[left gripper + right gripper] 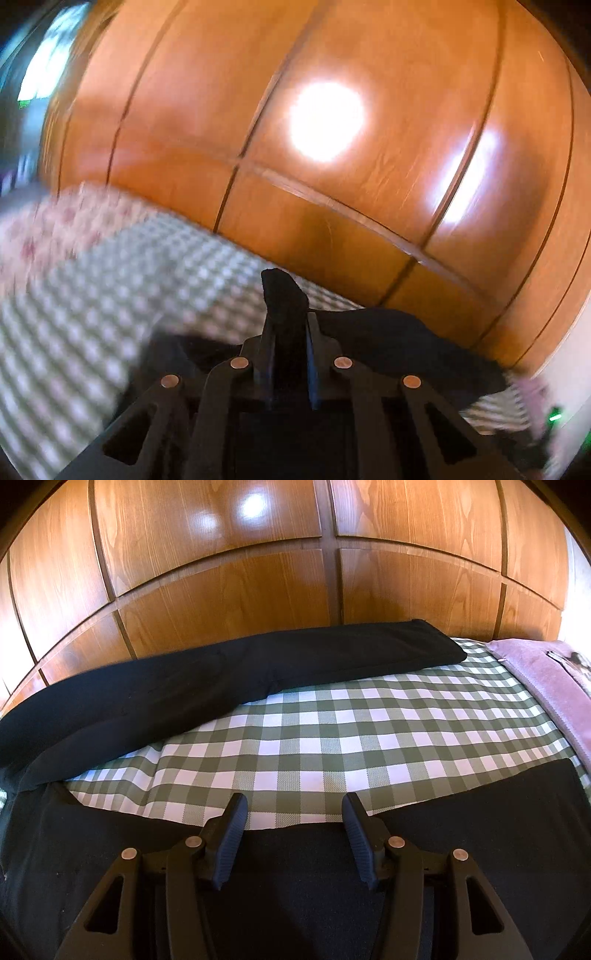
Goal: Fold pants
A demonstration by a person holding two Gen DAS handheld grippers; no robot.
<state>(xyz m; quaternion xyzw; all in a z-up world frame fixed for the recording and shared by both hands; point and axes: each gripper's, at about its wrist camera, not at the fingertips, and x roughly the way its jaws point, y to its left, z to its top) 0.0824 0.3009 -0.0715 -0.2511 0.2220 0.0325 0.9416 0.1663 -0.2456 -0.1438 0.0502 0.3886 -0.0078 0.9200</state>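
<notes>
Right gripper (293, 808), jaws wide, hovers over near leg of black cloth pants (295, 886), lying crosswise; left gripper (288, 321) pinches them.

Black tool (294, 812): ribbed finger pads (232, 834), copper-coloured rivets (395, 842), cutout linkages.

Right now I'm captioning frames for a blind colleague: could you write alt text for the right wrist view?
The open right gripper hovers over the near leg of black pants spread on a green-and-white checked sheet. The other leg lies along the wooden panelled wall behind, and a pink cloth sits at the right edge.
</notes>
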